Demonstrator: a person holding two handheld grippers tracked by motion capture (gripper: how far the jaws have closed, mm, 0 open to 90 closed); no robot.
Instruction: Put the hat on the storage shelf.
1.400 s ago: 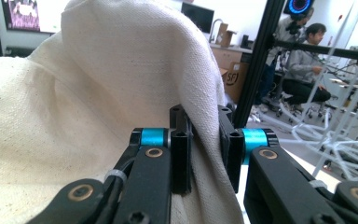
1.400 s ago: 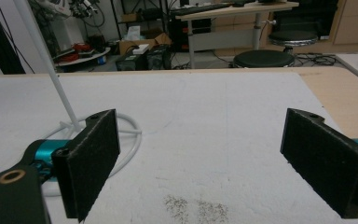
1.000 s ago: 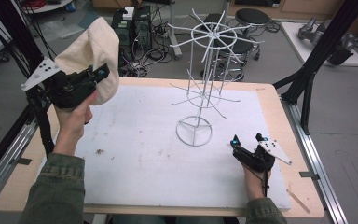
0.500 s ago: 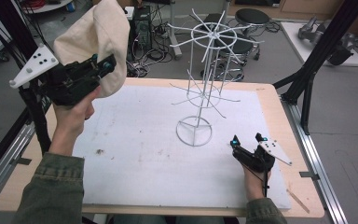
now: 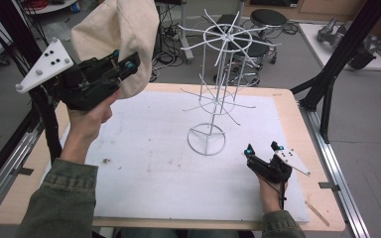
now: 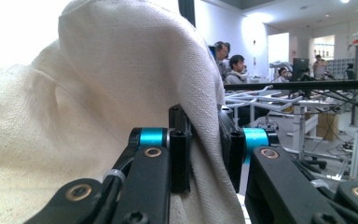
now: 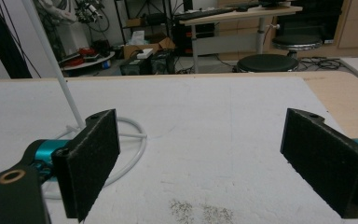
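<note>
Cream canvas cloth cap clamped in left gripper, held up over bench's far-left corner. Right gripper released, near-right edge, w/ white wire rack mid-bench.

Light falls evenly from overhead, so my white surface reads bright and flat in the high view, with only faint shadows. That picture is soft and a little grainy. In my left gripper view the top left corner blows out to pure white behind the cream cloth; the cloth's weave is sharp, the room beyond hazy. My right gripper view is clear, its near black pads slightly blurred.
</note>
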